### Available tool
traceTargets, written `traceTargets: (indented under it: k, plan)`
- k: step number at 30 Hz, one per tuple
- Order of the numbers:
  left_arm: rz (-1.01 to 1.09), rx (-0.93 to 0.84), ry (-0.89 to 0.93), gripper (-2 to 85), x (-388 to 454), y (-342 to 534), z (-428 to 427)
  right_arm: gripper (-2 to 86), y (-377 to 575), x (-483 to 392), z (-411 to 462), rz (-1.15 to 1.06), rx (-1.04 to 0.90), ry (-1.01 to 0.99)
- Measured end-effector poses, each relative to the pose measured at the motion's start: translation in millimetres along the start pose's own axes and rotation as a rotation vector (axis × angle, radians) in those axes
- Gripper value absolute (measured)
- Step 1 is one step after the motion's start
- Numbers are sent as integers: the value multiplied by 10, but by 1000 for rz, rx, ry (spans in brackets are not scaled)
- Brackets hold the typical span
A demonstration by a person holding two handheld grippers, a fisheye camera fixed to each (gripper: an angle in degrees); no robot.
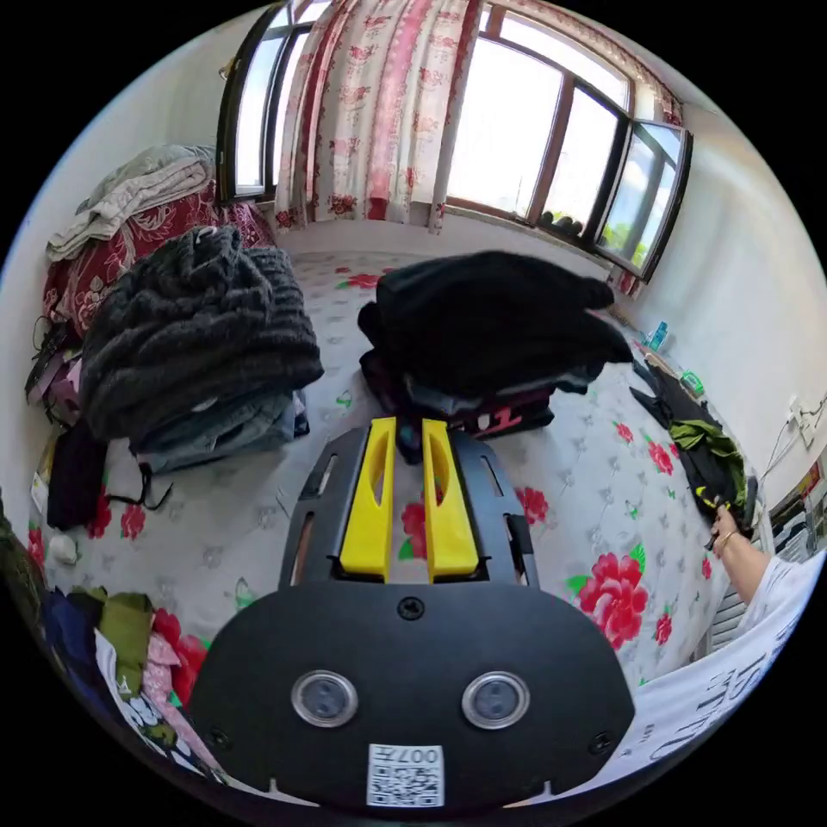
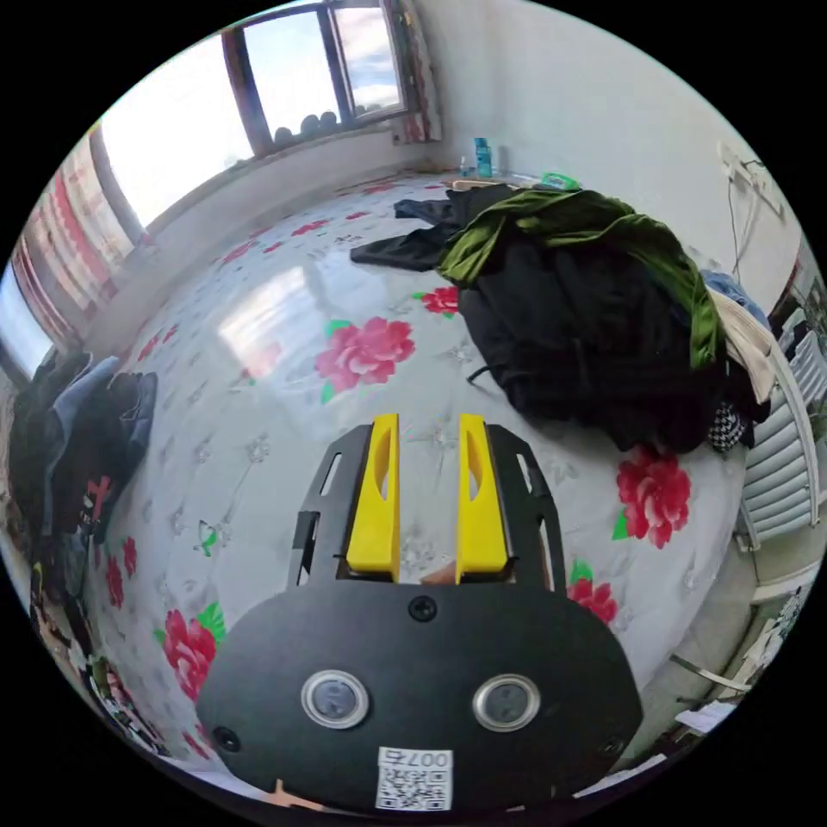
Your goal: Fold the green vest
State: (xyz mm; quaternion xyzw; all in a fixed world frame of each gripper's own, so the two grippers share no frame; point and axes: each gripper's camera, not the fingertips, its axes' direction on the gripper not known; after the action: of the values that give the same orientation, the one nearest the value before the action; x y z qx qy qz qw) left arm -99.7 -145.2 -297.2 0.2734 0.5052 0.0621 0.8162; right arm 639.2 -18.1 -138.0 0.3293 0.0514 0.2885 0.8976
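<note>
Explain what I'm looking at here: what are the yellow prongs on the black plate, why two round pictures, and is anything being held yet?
Each round picture comes from a fisheye camera riding on a hand-held gripper; a person carries one in each hand. The yellow prongs are that gripper's own jaws. In the left gripper view, the left gripper has a narrow gap between its jaws with nothing in it, above a flowered bedsheet. Beyond it lie a dark knitted pile and a stack of black clothes. A person's hand shows at the bed's edge. In the right gripper view, the right gripper is open and empty too. The green vest lies crumpled over a black garment, untouched, so folding has not begun.
</note>
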Motion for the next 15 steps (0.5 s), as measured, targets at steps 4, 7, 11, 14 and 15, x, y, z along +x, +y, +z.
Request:
traceTargets:
  k: [4, 7, 11, 14, 15]
  plan:
    - [67, -148, -80, 36, 407, 544, 149, 79, -240, 440, -133, 30, 51, 52]
    - [83, -283, -36, 26, 642, 782, 361, 83, -514, 604, -213, 46, 111, 65]
    - [125, -432, -52, -1, 921, 943, 634, 85, -912, 834, -278, 115, 201, 66]
    - [143, -472, -48, -8, 1088, 990, 749, 87, -1079, 1169, -451, 191, 302, 161]
    - [139, -478, -51, -9, 1135, 992, 779, 88, -1048, 1384, -567, 251, 354, 237]
